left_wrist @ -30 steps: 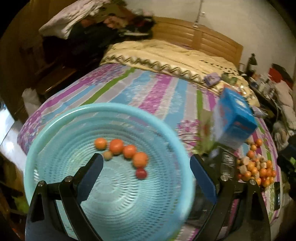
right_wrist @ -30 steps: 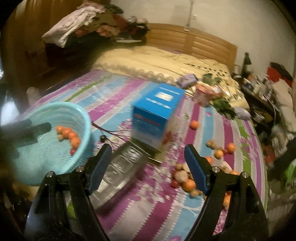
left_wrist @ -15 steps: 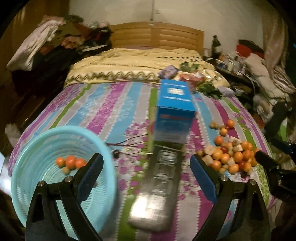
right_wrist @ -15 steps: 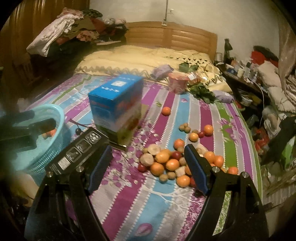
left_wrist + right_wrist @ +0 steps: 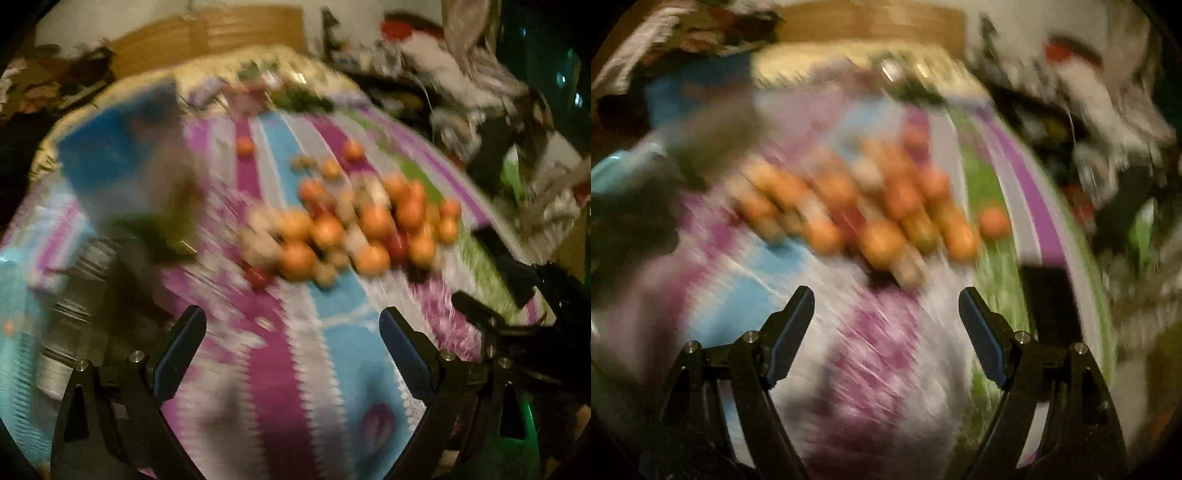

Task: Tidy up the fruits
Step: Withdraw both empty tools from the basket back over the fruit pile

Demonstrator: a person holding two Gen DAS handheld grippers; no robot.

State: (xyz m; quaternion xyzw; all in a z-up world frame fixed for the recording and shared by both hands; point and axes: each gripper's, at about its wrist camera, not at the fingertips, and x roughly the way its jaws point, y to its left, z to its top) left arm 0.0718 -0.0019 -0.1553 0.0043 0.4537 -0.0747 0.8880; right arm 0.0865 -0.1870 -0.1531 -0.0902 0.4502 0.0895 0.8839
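At the far left lies the basket (image 5: 617, 173), only a blurred teal edge in view. Beside it stands the blue box (image 5: 110, 155). Your left gripper (image 5: 291, 350) hangs over the striped sheet (image 5: 347, 350), jaws wide apart and empty. Ahead and to the right lies the fruit pile (image 5: 354, 229) — both views are smeared, so single fruits are hard to tell apart. Your right gripper (image 5: 886, 321) is likewise spread and holds nothing. Steady yourself first; then pick one fruit at the near edge of the pile — approach from above, so neighbours don't roll.
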